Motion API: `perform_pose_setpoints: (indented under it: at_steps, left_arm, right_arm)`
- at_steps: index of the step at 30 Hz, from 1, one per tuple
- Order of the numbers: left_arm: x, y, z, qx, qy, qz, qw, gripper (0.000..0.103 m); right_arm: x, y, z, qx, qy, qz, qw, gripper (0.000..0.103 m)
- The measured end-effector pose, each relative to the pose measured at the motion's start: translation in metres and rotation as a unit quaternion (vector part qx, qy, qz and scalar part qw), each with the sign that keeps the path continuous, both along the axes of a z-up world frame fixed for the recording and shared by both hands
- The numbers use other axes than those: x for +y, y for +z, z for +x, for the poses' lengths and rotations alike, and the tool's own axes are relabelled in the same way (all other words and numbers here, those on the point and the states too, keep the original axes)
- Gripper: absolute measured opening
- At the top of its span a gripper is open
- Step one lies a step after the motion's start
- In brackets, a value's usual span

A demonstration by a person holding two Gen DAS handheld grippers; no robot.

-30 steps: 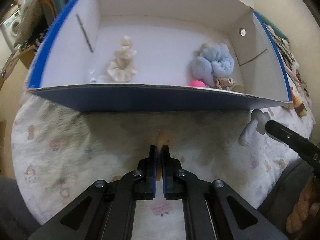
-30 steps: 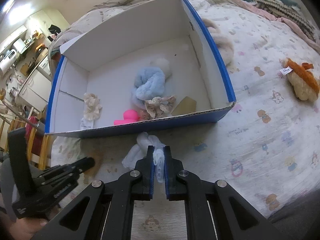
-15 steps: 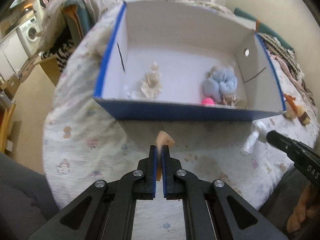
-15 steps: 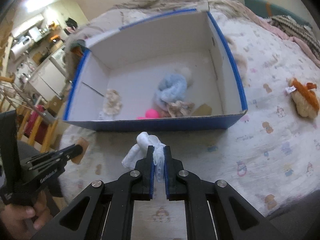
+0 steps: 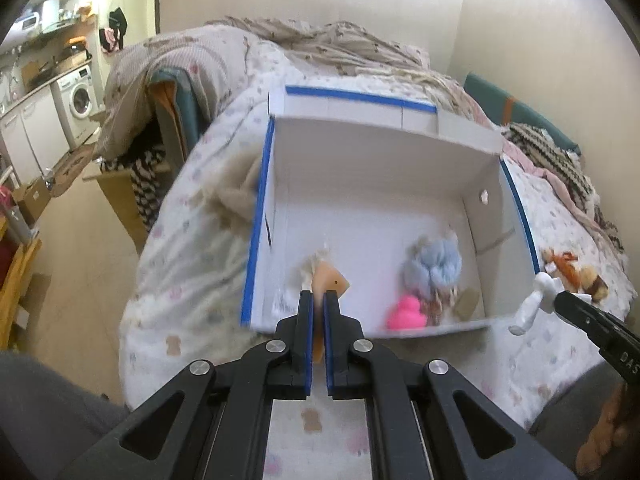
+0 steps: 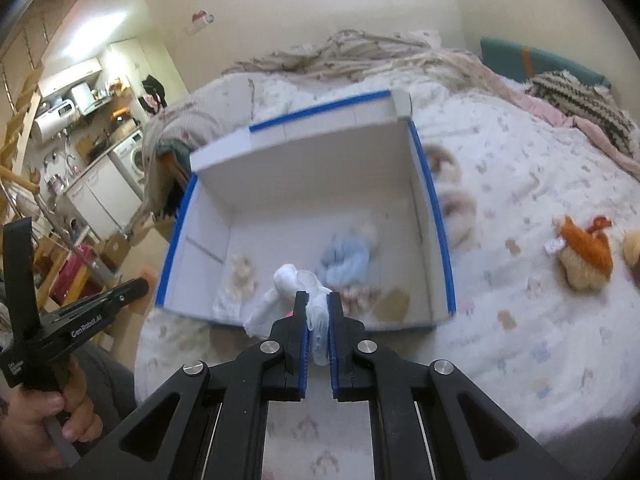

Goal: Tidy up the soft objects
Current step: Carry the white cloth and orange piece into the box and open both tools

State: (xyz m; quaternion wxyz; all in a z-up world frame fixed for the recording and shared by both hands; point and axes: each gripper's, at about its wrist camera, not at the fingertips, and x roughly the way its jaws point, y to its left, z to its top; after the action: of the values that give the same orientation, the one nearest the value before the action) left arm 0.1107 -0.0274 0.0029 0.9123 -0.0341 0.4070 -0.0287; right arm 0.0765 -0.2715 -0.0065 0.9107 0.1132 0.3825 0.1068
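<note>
Holding up two soft things over a bed (image 6: 540, 168), a person has a tool in each hand. The left tool (image 5: 319, 300) is pressed together on a small peach soft thing (image 5: 328, 282), and the right tool (image 6: 317, 306) is pressed together on a white cloth toy (image 6: 288, 284). Both things hang in the air at the near edge of a big white box (image 5: 380, 176) with blue edges. The box sits on the bed, on a pale sheet (image 6: 540, 340) with little cartoon pictures. Inside the box, near the front, lie a fluffy blue thing (image 5: 434, 266), a bright pink toy (image 5: 406, 312), a cream frilly thing (image 6: 240, 274) on the left side and a flat tan piece (image 5: 466, 304) on the right side. An orange and tan plush toy (image 6: 586, 254) rests on the sheet, well to the right of the box. A crumpled blanket (image 5: 328, 40) is piled at the far end of the bed, and a striped knit cloth (image 6: 580, 96) lies far right. On the left side of the room are a wooden floor (image 5: 76, 248), white cupboards and a washing machine (image 5: 78, 100). In the right wrist view, the person's left hand (image 6: 44, 416) grips the handle of the left tool.
</note>
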Motion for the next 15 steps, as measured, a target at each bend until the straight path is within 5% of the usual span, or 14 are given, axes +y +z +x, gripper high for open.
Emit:
perform_pose_setpoints:
  at_steps: [8,15]
  left_arm:
    - [-0.008,0.012,0.049,0.001,0.004,0.003,1.0,0.005]
    - [-0.016,-0.01,0.086,0.033,0.02,0.018,0.9991,0.005]
  right_arm:
    - [0.005,0.012,0.045,-0.015,0.005,-0.005,1.0,0.01]
    - [0.008,-0.015,0.085,0.008,0.012,-0.009,1.0,0.01]
